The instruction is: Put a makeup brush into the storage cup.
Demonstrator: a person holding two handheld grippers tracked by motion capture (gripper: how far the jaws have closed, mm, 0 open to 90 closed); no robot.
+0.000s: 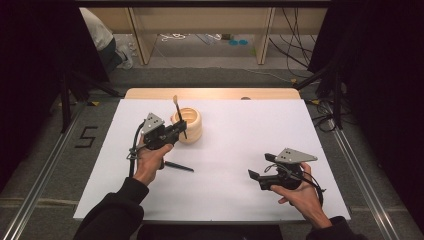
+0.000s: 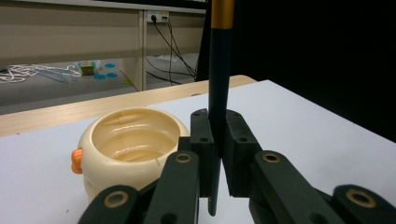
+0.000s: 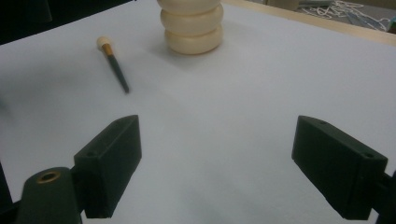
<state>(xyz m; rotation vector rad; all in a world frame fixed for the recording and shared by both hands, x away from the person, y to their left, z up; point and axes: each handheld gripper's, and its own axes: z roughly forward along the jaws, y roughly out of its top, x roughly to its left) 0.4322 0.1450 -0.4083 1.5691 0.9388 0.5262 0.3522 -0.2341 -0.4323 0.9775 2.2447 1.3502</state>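
A cream ring-sided pot point(image 1: 190, 125) stands on the white table top point(image 1: 235, 135). My left gripper point(image 1: 181, 131) sits just left of the pot, shut on a dark-handled brush point(image 1: 178, 114) that stands upright with its bristle end up. In the left gripper view, both pads of the left gripper point(image 2: 215, 126) clamp the brush handle point(image 2: 219, 70) below its gold ferrule, with the pot point(image 2: 126, 144) close behind on the left. A second brush point(image 1: 178, 166) lies flat on the table near my left hand. My right gripper point(image 1: 261, 166) hovers open at the front right, with nothing between its jaws.
In the right gripper view, the lying brush point(image 3: 115, 65) and the pot point(image 3: 191, 25) are far ahead of the open right gripper point(image 3: 217, 149). A wooden strip point(image 1: 210, 93) borders the table's far edge. Cables and shelving lie on the floor beyond.
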